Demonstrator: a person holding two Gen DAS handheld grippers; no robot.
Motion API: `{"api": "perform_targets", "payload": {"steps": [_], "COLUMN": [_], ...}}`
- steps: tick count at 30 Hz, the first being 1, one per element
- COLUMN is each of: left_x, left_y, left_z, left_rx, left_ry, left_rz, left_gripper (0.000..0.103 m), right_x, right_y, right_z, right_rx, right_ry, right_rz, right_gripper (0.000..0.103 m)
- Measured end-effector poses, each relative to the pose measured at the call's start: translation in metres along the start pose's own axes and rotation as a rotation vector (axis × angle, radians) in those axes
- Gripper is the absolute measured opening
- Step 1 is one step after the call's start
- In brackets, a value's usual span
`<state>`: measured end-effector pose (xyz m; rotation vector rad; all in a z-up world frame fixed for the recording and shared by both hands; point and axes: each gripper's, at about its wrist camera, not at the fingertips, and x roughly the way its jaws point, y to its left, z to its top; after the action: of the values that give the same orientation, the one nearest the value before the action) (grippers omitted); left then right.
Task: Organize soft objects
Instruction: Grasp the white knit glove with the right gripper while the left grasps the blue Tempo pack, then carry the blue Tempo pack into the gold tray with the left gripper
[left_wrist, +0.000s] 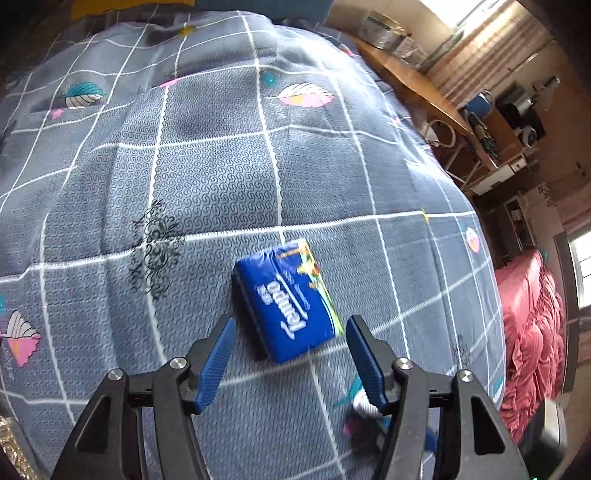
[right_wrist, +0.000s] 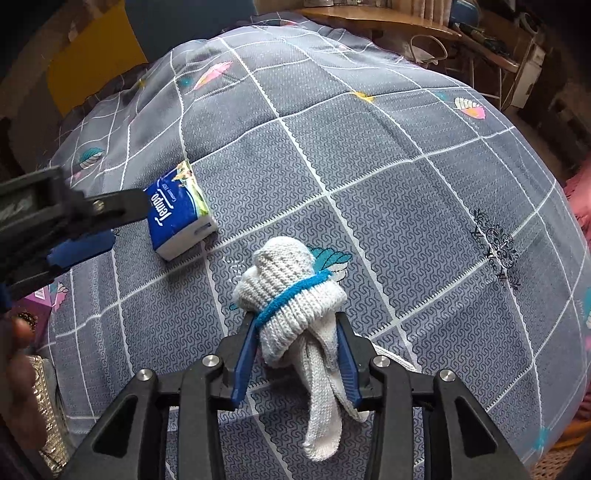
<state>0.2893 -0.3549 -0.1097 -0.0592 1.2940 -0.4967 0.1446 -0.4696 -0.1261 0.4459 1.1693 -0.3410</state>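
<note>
Bed covered by a grey quilt (left_wrist: 221, 166) with white grid lines and leaf prints. A blue Tempo tissue pack (left_wrist: 286, 301) lies flat on the quilt, tilted diagonally, just ahead of the left gripper (left_wrist: 290, 334). That gripper's blue-padded fingers (left_wrist: 218, 363) are spread wide, one on each side of the pack's near end, not touching it as far as I can see; some motion blur here.

From the right wrist view the same tissue pack (right_wrist: 181, 210) sits left of centre, with the left gripper (right_wrist: 77, 225) reaching in from the left edge beside it.

Right gripper (right_wrist: 297, 341) is clamped on a white knitted sock bundle (right_wrist: 291, 299), balled up with a blue band around it and a loose tail hanging down between the fingers. The bundle is held just above or on the quilt (right_wrist: 406, 184), can't tell which. It is near the tissue pack, apart from it.

Wooden desk (left_wrist: 410, 79) with clutter beyond the bed, pink bedding (left_wrist: 532, 332) off to the side.
</note>
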Motion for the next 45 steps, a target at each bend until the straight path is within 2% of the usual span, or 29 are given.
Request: {"api": "perform_targets", "payload": {"steps": [5, 7, 10, 13, 15, 20, 25, 28, 32, 34, 38, 45], "left_x": [0.022, 0.032, 0.039, 0.024, 0.005, -0.045, -0.075, -0.082, -0.072, -0.059, -0.058, -0.058], "left_y": [-0.012, -0.018, -0.020, -0.015, -0.012, 0.001, 0.034, 0.041, 0.047, 0.057, 0.068, 0.066], "left_z": [0.012, 0.013, 0.009, 0.004, -0.002, -0.042, -0.107, -0.146, -0.181, -0.190, -0.195, -0.193], "left_rx": [0.000, 0.030, 0.058, 0.063, 0.084, 0.224, 0.223, 0.265, 0.330, 0.308, 0.269, 0.251], "left_ry": [0.022, 0.035, 0.039, 0.011, -0.042, -0.125, -0.080, -0.092, -0.108, -0.104, -0.159, -0.163], "left_rz": [0.042, 0.106, 0.137, 0.065, 0.074, 0.158, 0.189, 0.223, 0.280, 0.277, 0.234, 0.239], "left_gripper": [0.070, 0.070, 0.063, 0.059, 0.058, 0.059, 0.058, 0.058, 0.058, 0.059, 0.058, 0.056], "right_x": [0.001, 0.000, -0.002, -0.002, -0.002, -0.001, -0.002, -0.002, 0.006, 0.008, 0.010, 0.017], "right_y": [0.003, 0.003, 0.005, 0.007, 0.011, 0.023, 0.026, 0.028, 0.021, 0.020, 0.021, 0.035], "right_z": [0.000, 0.000, -0.002, -0.003, -0.004, -0.007, -0.010, -0.013, -0.010, -0.010, -0.010, -0.016], "right_rx": [-0.013, -0.015, -0.021, -0.028, -0.049, -0.103, -0.123, -0.130, -0.128, -0.120, -0.120, -0.191], "right_ry": [-0.004, -0.005, -0.012, -0.014, -0.018, -0.027, -0.033, -0.035, -0.027, -0.019, -0.019, -0.044], "right_rz": [-0.008, -0.008, -0.010, -0.014, -0.028, -0.057, -0.053, -0.053, -0.056, -0.056, -0.059, -0.136], "right_gripper": [0.042, 0.042, 0.042, 0.042, 0.041, 0.040, 0.040, 0.041, 0.042, 0.042, 0.045, 0.044]}}
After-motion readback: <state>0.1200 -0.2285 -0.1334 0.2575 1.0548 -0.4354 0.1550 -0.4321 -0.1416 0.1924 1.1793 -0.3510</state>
